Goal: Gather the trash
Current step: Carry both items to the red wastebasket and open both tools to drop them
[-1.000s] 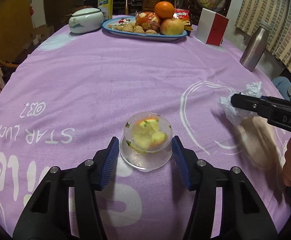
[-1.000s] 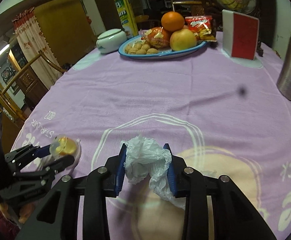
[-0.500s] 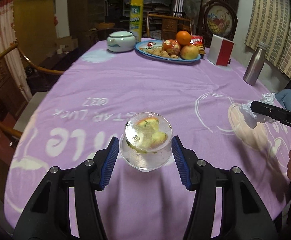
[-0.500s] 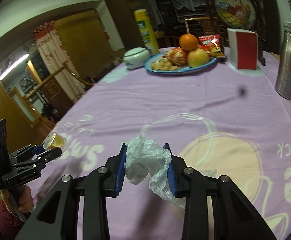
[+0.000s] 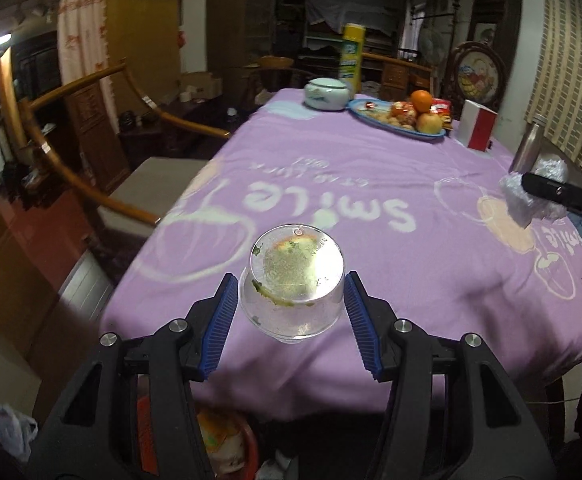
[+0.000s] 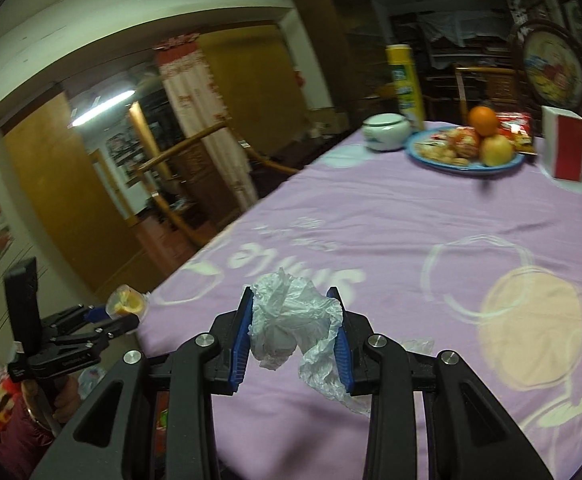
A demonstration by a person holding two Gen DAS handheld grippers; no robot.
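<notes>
While the left gripper (image 5: 289,314) is grasping the clear cup (image 5: 293,284) beyond the surface's (image 5: 371,208) near edge, above the red bin (image 5: 227,448), the right gripper (image 6: 293,330) is clenching crumpled plastic (image 6: 291,320) over the surface

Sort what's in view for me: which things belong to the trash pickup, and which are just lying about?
Job:
- clear plastic cup with fruit scraps, clamped in left gripper
- crumpled plastic wrap, clamped in right gripper
- red bin below the table edge

Lying about:
- fruit plate
- lidded ceramic jar
- red-and-white box
- steel bottle
- yellow canister
</notes>
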